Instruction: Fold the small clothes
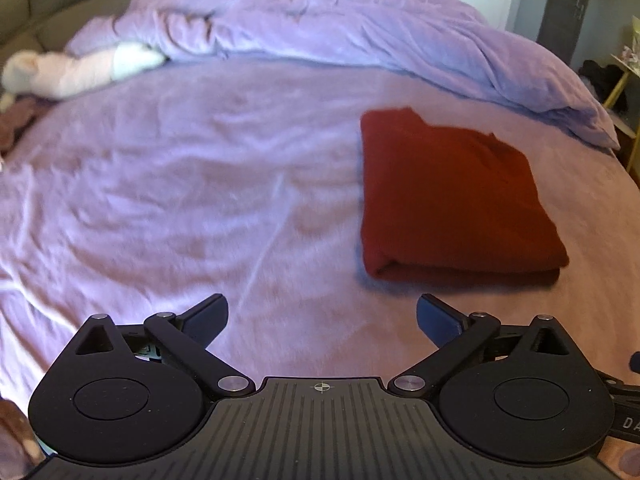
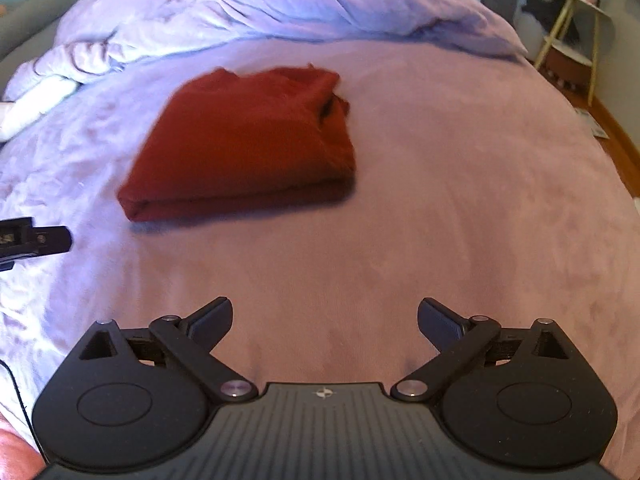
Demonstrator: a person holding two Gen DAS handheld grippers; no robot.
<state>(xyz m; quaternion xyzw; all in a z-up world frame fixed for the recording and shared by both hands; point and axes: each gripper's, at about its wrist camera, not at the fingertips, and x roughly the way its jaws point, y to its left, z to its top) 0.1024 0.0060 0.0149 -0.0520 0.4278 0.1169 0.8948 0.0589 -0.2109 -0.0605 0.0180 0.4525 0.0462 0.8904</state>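
**Red garment folded on bed, both grippers released**

- Folded red garment [image 1: 452, 196] lies flat on the bed [image 1: 200, 200], a compact rectangular stack with its thick folded edge facing the cameras. Far edge is a bit uneven, with a small bump of fabric sticking up.
- Left wrist view: garment is ahead and to the right of the left gripper [image 1: 322, 316]. Jaws spread wide, only pink sheet between them. Not touching the garment.
- Right wrist view: garment is ahead and to the left of the right gripper [image 2: 325, 320]. Jaws also spread wide, nothing in them, clear of the cloth.
- A dark finger of the left gripper pokes in at the left edge of the right view, near the garment's near-left corner, apart from it.
- Both grippers angle down at the sheet, short of the garment.
- Rumpled lilac duvet [image 1: 320, 24] bunched across the far side of the bed, well apart from the garment.
- White and pale pink bundle [image 1: 80, 66] at the far left by the duvet edge; can't tell what it is.
- Small side stand with yellow legs [image 2: 572, 28] beyond the bed's right side.
- Both views slightly motion-blurred.
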